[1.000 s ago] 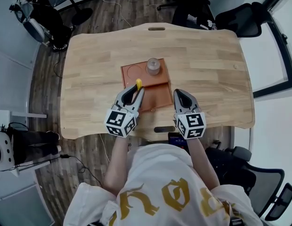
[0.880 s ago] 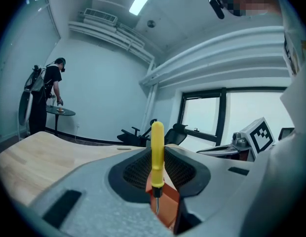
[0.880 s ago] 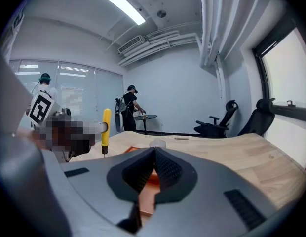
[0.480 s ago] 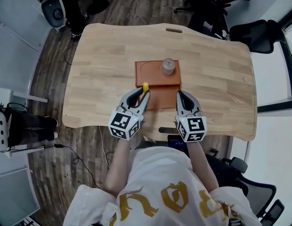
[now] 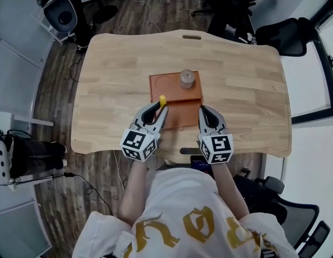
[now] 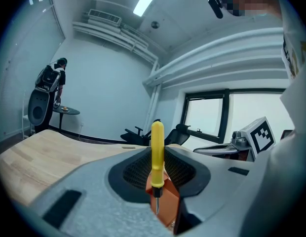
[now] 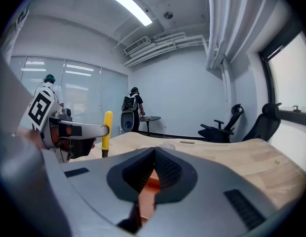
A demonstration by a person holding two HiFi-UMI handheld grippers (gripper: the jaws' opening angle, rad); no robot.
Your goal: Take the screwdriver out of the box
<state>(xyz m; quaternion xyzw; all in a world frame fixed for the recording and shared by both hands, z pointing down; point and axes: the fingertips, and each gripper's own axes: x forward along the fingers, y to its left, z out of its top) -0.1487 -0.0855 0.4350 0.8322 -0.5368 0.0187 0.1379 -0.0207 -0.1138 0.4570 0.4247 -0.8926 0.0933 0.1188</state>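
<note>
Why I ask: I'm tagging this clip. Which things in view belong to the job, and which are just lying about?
Belongs to the job:
yellow-handled screwdriver, gripped upright in the left tongs
orange box
right tongs, shut on nothing

Just lying about:
clear cup, standing at the box's far end
wooden table
office chair
speaker

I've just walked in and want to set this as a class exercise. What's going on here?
A person at a wooden table works with a gripper in each hand. The left gripper is clamped on a yellow screwdriver, holding it upright over the near part of the brown box. The right gripper is shut and empty, beside the box. A clear cup stands at the box's far end.
</note>
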